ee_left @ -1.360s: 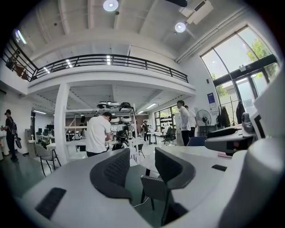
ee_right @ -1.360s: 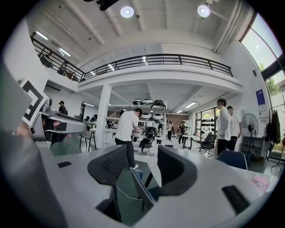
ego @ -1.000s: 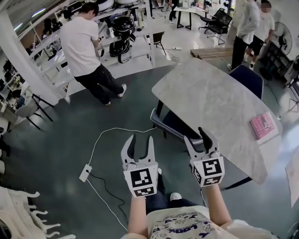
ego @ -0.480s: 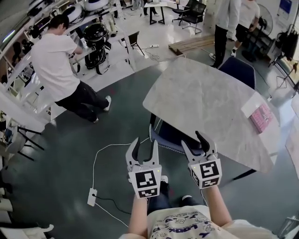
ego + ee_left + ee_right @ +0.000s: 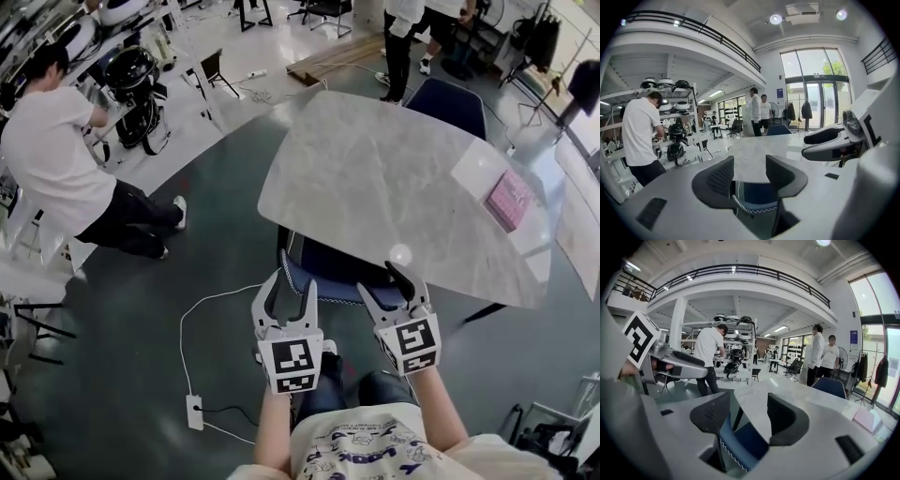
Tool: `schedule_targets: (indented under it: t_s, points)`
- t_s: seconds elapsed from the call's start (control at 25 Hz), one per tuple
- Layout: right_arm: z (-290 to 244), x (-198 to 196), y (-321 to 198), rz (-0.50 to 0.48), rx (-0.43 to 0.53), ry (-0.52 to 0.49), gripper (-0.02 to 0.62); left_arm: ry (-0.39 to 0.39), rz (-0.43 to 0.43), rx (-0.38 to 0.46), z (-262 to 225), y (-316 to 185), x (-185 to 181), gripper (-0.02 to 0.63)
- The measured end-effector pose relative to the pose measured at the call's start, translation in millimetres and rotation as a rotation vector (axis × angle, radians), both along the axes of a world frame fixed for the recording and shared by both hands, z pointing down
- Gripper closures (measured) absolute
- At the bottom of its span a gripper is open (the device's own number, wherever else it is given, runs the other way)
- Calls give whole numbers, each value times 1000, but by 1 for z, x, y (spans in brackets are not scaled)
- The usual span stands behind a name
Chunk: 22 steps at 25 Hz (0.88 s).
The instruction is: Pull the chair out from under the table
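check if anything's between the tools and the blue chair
Nothing visible: the left tool and right tool, jaws just opened wider and empty, face the chair. A white cable crosses the floor beside it.

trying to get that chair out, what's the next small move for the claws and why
Probably ease both forward and down onto the near edge of the blue chair, then close. The left claw and right claw have just been opening, with nothing between their pads yet, and both hover just short of the chair tucked under the table.
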State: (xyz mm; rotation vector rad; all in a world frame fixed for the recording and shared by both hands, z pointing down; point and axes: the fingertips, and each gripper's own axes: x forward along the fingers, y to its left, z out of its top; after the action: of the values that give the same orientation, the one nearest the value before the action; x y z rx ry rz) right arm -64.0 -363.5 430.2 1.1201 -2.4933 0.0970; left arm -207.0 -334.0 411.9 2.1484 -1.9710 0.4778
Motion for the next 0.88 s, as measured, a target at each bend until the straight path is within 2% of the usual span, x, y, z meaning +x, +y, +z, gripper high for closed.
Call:
schedule_targets:
  t_s: [0.32, 0.48, 0.68, 0.88]
  points:
    - [45, 14, 5, -1, -72, 85, 334, -32, 145, -97, 51, -9, 18, 374]
    - [73, 32, 13, -25, -114, 133, 333, -85, 222, -140, 77, -8, 38, 357]
    - [105, 31, 11, -75, -156, 196, 331, -180, 296, -197, 109, -16, 38, 347]
    - [136, 49, 17, -132, -181, 305, 330, -266, 422, -270, 142, -8, 55, 324]
